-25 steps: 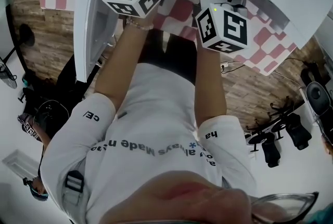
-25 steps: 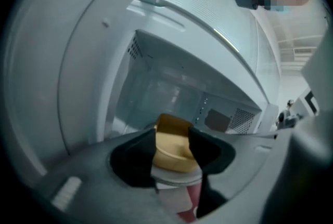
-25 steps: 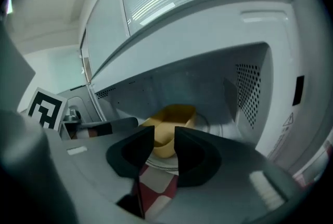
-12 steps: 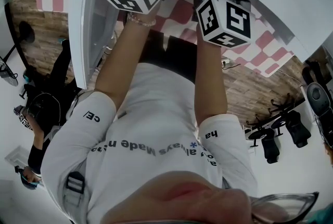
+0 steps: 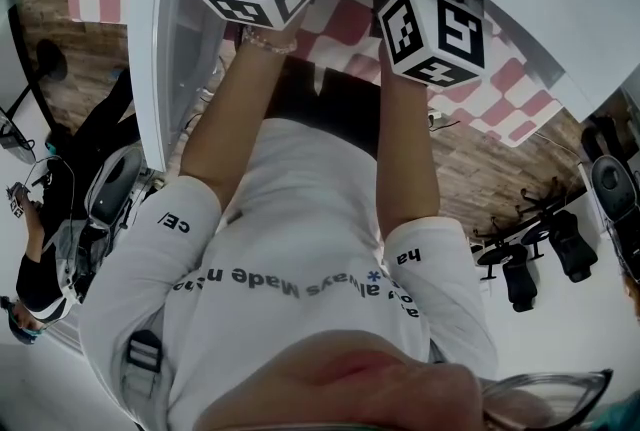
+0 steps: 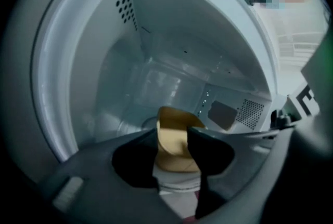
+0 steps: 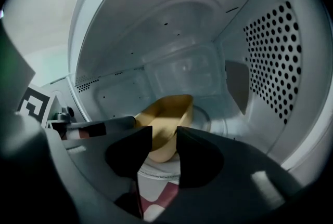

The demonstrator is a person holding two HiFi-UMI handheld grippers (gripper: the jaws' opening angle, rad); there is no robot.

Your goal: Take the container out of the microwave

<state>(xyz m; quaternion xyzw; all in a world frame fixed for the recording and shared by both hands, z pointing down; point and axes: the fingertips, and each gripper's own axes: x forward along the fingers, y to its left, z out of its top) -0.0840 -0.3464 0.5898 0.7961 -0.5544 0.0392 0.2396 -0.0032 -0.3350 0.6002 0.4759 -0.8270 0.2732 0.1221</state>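
Inside the white microwave oven (image 6: 156, 56), on its turntable (image 7: 205, 116), sat the tan thin-walled container (image 7: 167, 109). The left gripper (image 6: 171, 132), jaws just narrowing, and the right gripper (image 7: 164, 130), jaws just widening, gaped empty before it. It seemed light and bendable; its opposite rims looked best for gripping.

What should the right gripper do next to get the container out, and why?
Probably ease the right gripper forward until its jaws straddle the near wall of the container. Its jaws have just been opening and stand apart; the container sits ahead inside the microwave, with nothing between the pads yet.
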